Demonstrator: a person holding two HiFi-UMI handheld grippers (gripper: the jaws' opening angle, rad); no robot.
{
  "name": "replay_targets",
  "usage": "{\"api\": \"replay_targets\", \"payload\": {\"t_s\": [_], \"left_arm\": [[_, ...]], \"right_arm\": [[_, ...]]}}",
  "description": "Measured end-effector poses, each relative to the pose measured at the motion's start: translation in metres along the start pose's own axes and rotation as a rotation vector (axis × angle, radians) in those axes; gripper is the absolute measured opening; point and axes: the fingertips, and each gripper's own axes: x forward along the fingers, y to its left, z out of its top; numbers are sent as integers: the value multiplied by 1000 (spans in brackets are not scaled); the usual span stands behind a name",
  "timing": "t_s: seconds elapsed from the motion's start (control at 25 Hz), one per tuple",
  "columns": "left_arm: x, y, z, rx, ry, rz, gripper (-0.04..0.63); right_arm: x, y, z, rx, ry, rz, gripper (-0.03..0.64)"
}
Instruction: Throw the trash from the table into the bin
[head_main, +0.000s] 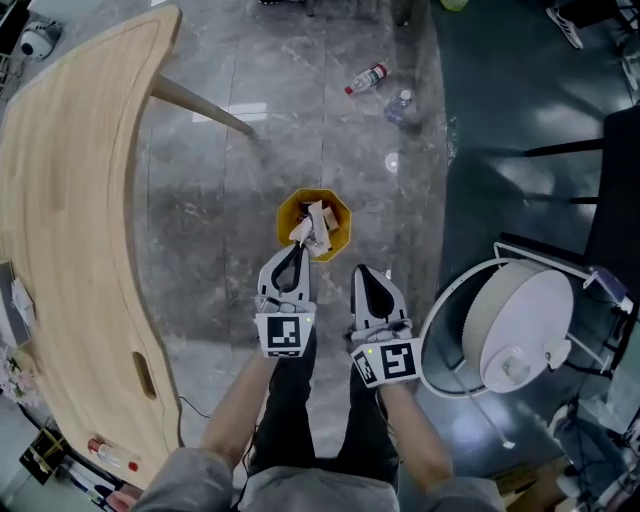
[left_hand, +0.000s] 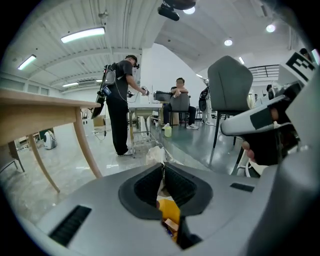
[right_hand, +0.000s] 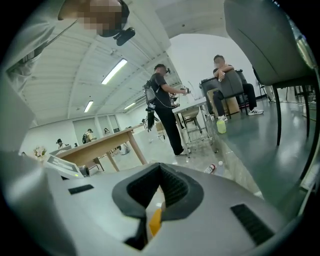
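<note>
Over the yellow bin (head_main: 345, 215), a light, crumply white wrapper (head_main: 300, 232) is being pinched at its edge by the clamped left gripper (head_main: 296, 247) (soft stuff, probably grabbable anywhere), while the right gripper (head_main: 363, 271) is being held closed on nothing.

Bright ceiling strip lights (left_hand: 82, 34), glare patches on glossy floor (head_main: 240, 113), fisheye-warped edges

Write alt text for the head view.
Seen from above, a person's left gripper appears to pinch a white scrap at a yellow bin of paper trash; the right gripper is beside it, shut. A curved wooden table lies left.
</note>
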Motion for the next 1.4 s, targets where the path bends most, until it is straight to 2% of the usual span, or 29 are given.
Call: {"api": "replay_targets", "payload": {"t_s": [0.28, 0.6, 0.92, 1.04, 1.4], "left_arm": [[12, -3, -42, 7, 40, -11, 21], [43, -10, -110, 17, 107, -42, 21], [68, -1, -171, 10, 186, -38, 25], [72, -1, -179, -4, 202, -35, 60], [68, 0, -163, -8, 197, -30, 86]], "right_arm": [[-5, -3, -21, 28, 12, -16, 3], [-12, -13, -41, 44, 15, -39, 3], [-13, -32, -64, 50, 31, -75, 3], [-13, -37, -68, 56, 35, -87, 3], [-16, -36, -61, 60, 32, -88, 3]]}}
